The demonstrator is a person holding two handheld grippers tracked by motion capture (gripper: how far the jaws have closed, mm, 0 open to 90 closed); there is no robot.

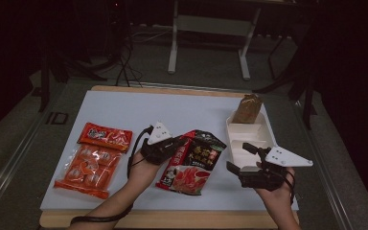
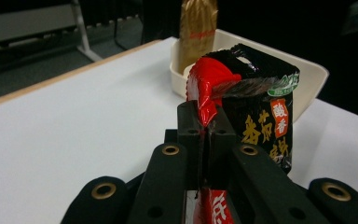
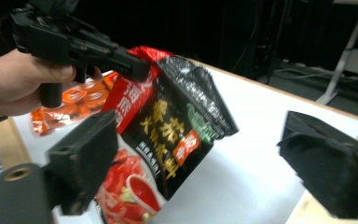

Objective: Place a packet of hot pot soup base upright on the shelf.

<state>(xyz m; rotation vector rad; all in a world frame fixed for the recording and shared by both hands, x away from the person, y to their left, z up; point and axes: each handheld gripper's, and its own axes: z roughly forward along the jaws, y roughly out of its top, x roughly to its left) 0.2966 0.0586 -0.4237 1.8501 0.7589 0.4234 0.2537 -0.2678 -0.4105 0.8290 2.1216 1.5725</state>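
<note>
— Two grippers: left gripper (image 1: 175, 143) clamped on the red-and-black packet (image 1: 191, 162), lifting one edge off the table (image 1: 124, 108).
— Right gripper (image 1: 241, 158)?
— Jaws apart, empty, just right of it, beside the tray (image 1: 249, 132).

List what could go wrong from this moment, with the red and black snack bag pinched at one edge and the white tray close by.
The left gripper pinches only a thin edge of the red and black foil snack bag, so the glossy film may slip free. The hanging bag may also swing into the white compartment tray or knock the upright gold-brown packet in it. The open right gripper sits close and could snag the bag.
</note>
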